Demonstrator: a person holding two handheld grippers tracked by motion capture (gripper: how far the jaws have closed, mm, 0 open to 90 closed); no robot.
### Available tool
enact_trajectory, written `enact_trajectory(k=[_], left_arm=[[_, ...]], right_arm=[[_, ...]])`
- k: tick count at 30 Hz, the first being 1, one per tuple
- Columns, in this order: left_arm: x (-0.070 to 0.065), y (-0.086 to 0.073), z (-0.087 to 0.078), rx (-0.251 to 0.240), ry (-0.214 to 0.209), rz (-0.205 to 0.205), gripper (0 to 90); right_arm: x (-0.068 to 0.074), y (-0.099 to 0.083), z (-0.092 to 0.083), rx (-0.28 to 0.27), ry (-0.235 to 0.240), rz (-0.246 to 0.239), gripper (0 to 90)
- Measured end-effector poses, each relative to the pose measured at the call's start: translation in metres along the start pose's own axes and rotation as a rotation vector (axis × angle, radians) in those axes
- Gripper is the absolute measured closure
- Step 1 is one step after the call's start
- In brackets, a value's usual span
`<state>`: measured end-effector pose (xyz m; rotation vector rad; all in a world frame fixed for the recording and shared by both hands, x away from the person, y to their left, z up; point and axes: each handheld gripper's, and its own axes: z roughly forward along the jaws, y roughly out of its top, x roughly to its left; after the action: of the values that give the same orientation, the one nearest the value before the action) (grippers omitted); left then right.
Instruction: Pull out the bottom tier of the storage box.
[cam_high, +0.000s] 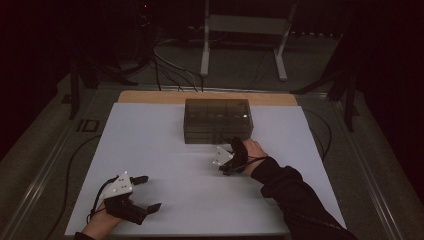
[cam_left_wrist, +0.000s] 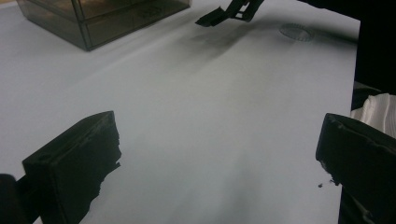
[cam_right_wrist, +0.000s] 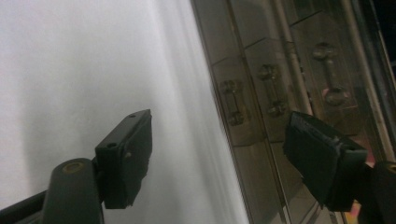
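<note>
A smoke-tinted clear drawer box (cam_high: 217, 120) stands at the back middle of the white table cover (cam_high: 150, 145). My right gripper (cam_high: 233, 146) sits just in front of the box, turned on its side and pointing at its front face. In the right gripper view its jaws (cam_right_wrist: 219, 154) stand apart with nothing between them, one over the white cover and one before the box (cam_right_wrist: 289, 70) with its small drawer handles (cam_right_wrist: 327, 70). My left gripper (cam_high: 149, 192) rests near the front left corner, jaws wide apart and empty (cam_left_wrist: 215, 154).
A small round clear disc (cam_left_wrist: 296, 31) lies on the cover near the right hand. A bare wooden strip (cam_high: 150, 96) runs behind the cover. Beyond the table stand a white-legged frame (cam_high: 240, 30) and floor cables (cam_high: 170, 70).
</note>
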<state>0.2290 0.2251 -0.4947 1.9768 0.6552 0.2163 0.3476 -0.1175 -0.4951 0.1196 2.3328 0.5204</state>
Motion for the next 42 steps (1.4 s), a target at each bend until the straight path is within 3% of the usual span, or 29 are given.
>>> enact_trajectory(k=[5,6,9,23,28,37,42], left_arm=[[0.0,0.0,0.0,-0.003,-0.001,-0.001,0.0],[0.0,0.0,0.0,-0.003,-0.001,-0.003,0.0],[0.0,0.0,0.0,-0.006,-0.001,-0.002,0.0],[0.0,0.0,0.0,0.0,-0.002,0.002,0.0],[0.0,0.0,0.0,0.0,-0.004,0.002,0.0],[0.001,0.0,0.0,-0.006,-0.002,-0.003,0.0],[0.001,0.0,0.0,-0.005,-0.003,-0.003,0.0]], right_arm=[[0.005,0.004,0.005,0.043,-0.061,-0.048,31.4],[0.008,0.006,0.009,0.065,-0.104,-0.085,32.9],[0.013,0.009,0.013,0.097,-0.147,-0.132,37.4],[0.032,0.012,0.034,0.185,-0.257,-0.335,65.3],[0.034,0.012,0.042,0.199,-0.308,-0.38,70.1],[0.035,0.008,0.052,0.236,-0.307,-0.391,73.9],[0.036,0.009,0.057,0.247,-0.331,-0.431,75.8]])
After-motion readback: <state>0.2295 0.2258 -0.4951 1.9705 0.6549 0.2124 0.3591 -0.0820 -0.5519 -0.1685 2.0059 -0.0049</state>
